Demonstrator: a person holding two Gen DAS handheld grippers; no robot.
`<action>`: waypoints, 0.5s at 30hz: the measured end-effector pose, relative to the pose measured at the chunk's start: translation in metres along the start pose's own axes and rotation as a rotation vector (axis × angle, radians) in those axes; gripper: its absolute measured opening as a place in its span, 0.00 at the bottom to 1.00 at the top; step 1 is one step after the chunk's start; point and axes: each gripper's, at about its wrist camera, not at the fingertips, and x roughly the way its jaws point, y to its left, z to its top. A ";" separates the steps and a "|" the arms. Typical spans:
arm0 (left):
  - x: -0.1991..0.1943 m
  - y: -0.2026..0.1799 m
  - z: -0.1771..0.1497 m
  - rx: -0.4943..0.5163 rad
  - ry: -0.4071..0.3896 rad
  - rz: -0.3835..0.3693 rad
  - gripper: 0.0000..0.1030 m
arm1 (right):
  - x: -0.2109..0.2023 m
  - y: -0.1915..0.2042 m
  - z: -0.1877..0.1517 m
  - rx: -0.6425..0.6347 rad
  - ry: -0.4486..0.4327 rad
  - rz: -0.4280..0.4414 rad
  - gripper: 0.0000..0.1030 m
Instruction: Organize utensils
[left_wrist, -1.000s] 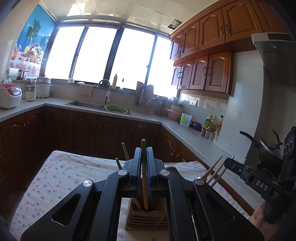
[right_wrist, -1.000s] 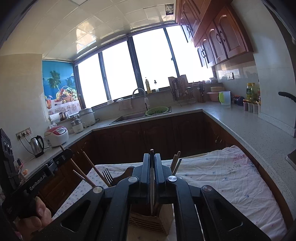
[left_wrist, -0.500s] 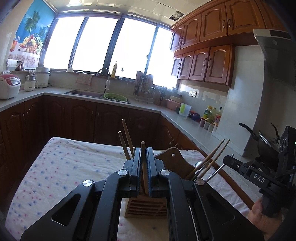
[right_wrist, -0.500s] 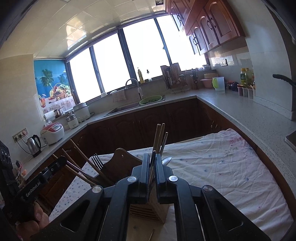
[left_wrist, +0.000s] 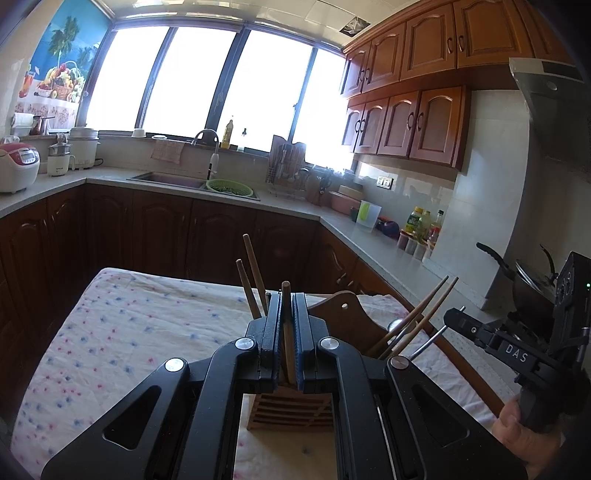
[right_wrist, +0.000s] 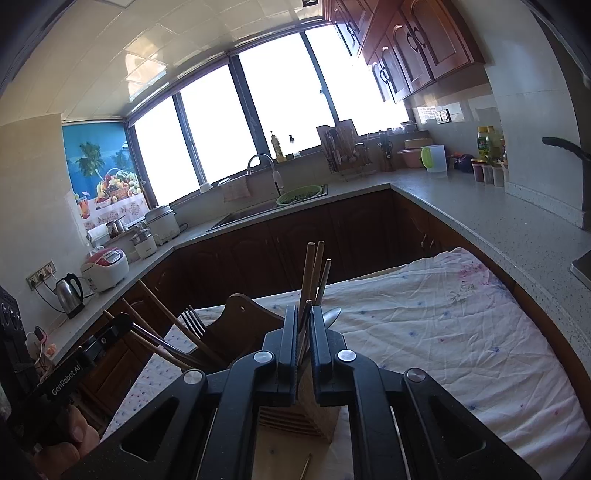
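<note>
the wooden utensil holder (left_wrist: 291, 410) stands upright on the cloth-covered surface (left_wrist: 122, 332), just in front of both sets of tongs. the left tongs (left_wrist: 285, 332) are clamped on a wooden chopstick (left_wrist: 286, 325) that stands upright with its lower end down in the holder. two more chopsticks (left_wrist: 251, 280) lean out of the holder behind it, and further chopsticks (left_wrist: 417, 317) lean from the compartment on the right. the right tongs (right_wrist: 303, 332) are opening, a thin dark utensil handle (right_wrist: 305, 321) between the pads above the holder; whether the pads touch it i cannot tell. a fork (right_wrist: 192, 321) and a spoon (right_wrist: 330, 315) stick up from the holder. beyond lie dark cabinets (left_wrist: 155, 229), a sink (left_wrist: 166, 180) and bright windows (left_wrist: 221, 81).
</note>
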 end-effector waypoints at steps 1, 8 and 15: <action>-0.001 0.001 0.000 -0.009 0.003 -0.004 0.05 | 0.000 -0.001 0.000 0.008 0.003 0.002 0.10; -0.025 0.003 -0.003 -0.046 -0.031 0.003 0.33 | -0.016 -0.003 0.001 0.042 -0.031 0.023 0.44; -0.059 0.019 -0.020 -0.145 -0.049 0.062 0.88 | -0.038 -0.009 -0.007 0.064 -0.062 0.033 0.79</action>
